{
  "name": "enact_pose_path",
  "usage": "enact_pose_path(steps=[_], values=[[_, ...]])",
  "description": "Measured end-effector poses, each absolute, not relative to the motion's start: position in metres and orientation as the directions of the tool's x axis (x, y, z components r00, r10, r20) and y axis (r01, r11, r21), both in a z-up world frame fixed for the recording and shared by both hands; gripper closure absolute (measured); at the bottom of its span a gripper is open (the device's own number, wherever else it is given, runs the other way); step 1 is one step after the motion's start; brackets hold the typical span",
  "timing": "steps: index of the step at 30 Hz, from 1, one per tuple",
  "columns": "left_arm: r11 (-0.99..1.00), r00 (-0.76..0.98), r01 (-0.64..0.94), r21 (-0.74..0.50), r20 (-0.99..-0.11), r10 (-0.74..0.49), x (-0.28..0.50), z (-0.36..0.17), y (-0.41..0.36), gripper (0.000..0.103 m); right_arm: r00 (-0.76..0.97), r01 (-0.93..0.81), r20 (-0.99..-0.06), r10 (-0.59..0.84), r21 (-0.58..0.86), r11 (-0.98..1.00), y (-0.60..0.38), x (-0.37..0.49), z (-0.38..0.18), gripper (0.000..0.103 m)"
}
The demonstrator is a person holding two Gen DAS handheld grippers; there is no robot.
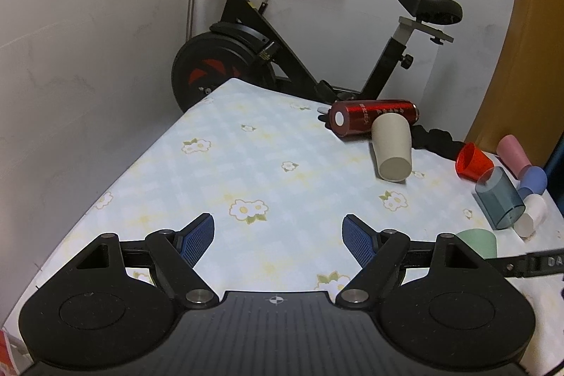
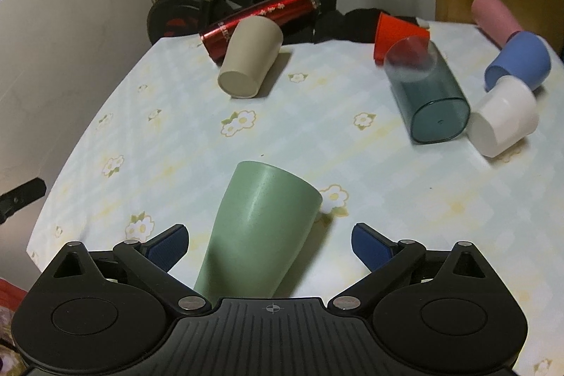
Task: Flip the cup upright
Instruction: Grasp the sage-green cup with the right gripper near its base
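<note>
A light green cup (image 2: 259,231) lies on its side on the flowered tablecloth (image 2: 317,136), its base pointing away from me. My right gripper (image 2: 269,244) is open, with its blue fingers on either side of the cup and clear of it. A sliver of the same cup shows in the left wrist view (image 1: 479,240), behind my right finger. My left gripper (image 1: 278,240) is open and empty above bare cloth (image 1: 246,150).
Several other cups lie on their sides: beige (image 2: 248,57), red (image 2: 396,32), clear teal (image 2: 428,90), white (image 2: 504,118), blue (image 2: 518,62), pink (image 2: 493,16). A red metal bottle (image 2: 261,20) lies at the back. An exercise bike (image 1: 268,41) stands beyond the table.
</note>
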State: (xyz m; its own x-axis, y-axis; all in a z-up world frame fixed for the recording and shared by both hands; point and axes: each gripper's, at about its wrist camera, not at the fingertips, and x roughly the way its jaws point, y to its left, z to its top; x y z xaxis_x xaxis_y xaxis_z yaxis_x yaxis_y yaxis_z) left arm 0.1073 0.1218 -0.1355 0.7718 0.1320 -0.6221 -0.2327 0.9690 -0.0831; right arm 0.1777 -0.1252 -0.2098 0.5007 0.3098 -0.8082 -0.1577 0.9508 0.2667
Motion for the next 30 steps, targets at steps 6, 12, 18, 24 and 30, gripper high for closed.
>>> enact_pose_path(steps=[6,12,18,24,30], values=[[0.972,0.772,-0.219,-0.081,-0.624,0.122,0.106,-0.136,0.120,0.021,0.448,-0.123,-0.830,0.333,0.312,0.942,-0.123,0.198,-0.224,0.018],[0.971,0.768,-0.221,-0.089,-0.629,0.117,0.106,-0.137,0.122,0.021,0.411,-0.102,-0.840,0.354,0.343,0.934,-0.121,0.209,-0.233,0.032],[0.972,0.768,-0.219,-0.090,-0.630,0.115,0.106,-0.137,0.121,0.021,0.425,-0.139,-0.843,0.331,0.301,0.944,-0.111,0.208,-0.233,0.034],[0.974,0.766,-0.211,-0.087,-0.633,0.110,0.106,-0.138,0.119,0.021,0.430,-0.142,-0.839,0.334,0.302,0.943,-0.112,0.207,-0.232,0.034],[0.975,0.768,-0.204,-0.089,-0.632,0.103,0.104,-0.136,0.118,0.021,0.449,-0.145,-0.839,0.307,0.271,0.952,-0.112,0.202,-0.230,0.034]])
